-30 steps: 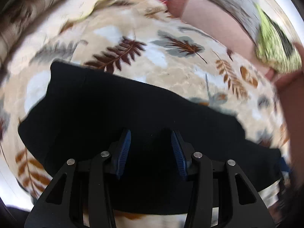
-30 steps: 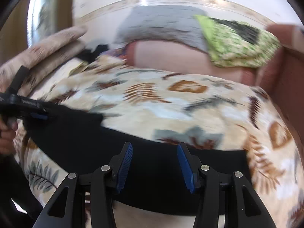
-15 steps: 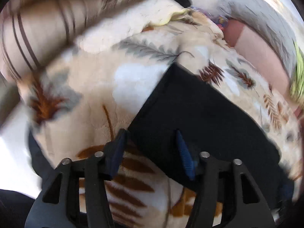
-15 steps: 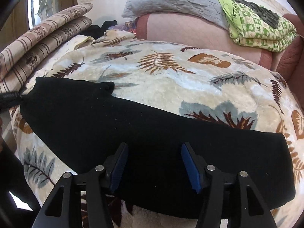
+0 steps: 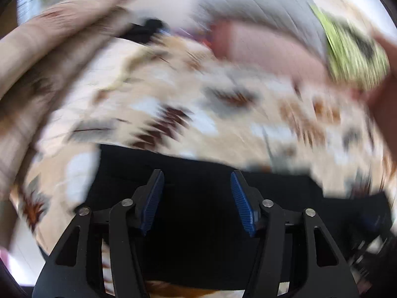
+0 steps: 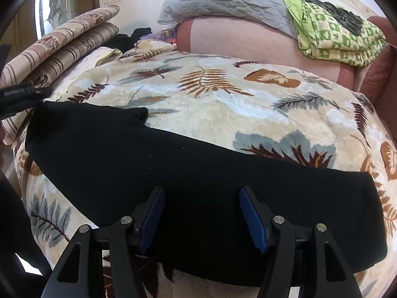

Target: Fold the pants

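Black pants (image 6: 173, 161) lie flat in one long band across a cream blanket with a leaf print (image 6: 223, 99); the waist end points left. My right gripper (image 6: 202, 190) hovers over the band's near edge. Its jaws are opening and the blue pads pinch no cloth. The left wrist view is blurred by motion. There my left gripper (image 5: 196, 173) stands open above the pants (image 5: 297, 198), nothing caught between its fingers.
Folded striped bedding (image 6: 62, 47) is stacked at the back left, with dark clothes (image 6: 129, 37) beside it. A grey pillow (image 6: 223, 2) and a green patterned quilt (image 6: 335, 32) rest on a pink bolster (image 6: 248, 42) behind the blanket. The bed's edge drops off at the left.
Both grippers' jaws stand wider than a second ago. The left gripper swung out past the pants' left end and back over them. The right gripper sank closer to the cloth.
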Available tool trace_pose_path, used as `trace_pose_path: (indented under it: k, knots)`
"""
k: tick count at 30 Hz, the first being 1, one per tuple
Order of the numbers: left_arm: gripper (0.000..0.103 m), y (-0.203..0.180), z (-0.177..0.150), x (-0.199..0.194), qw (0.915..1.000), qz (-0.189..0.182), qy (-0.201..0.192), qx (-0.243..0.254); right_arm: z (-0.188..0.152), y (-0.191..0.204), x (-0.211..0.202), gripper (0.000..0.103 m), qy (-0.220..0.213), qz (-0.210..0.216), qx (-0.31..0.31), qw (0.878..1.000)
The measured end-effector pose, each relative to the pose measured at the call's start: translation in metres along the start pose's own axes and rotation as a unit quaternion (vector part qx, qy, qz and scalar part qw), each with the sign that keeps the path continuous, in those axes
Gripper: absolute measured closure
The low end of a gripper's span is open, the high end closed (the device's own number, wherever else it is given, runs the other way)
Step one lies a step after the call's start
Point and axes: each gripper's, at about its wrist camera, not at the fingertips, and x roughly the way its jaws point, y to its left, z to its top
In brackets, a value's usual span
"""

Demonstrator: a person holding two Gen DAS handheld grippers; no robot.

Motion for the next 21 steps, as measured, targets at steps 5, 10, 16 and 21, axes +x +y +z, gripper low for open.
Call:
trace_pose_path:
  k: [5,10,16,21]
  knots:
    - [0.027,-0.045,-0.019,0.033,0.9958,0.024,0.044,0.077,0.0,0.0,-0.002,0.043,0.001,0.0,-0.001,1.0]
    - [0.018,-0.031,-0.015,0.04,0.9973,0.012,0.067,0.028,-0.001,-0.001,-0.003,0.043,-0.003,0.002,0.001,1.0]
    - [0.018,-0.033,-0.02,0.036,0.9979,0.016,0.055,0.03,0.0,-0.001,-0.001,0.042,0.001,0.001,-0.004,1.0]
    - [0.018,-0.032,-0.02,0.037,0.9979,0.016,0.055,0.03,-0.001,0.0,-0.001,0.042,0.002,-0.001,-0.003,1.0]
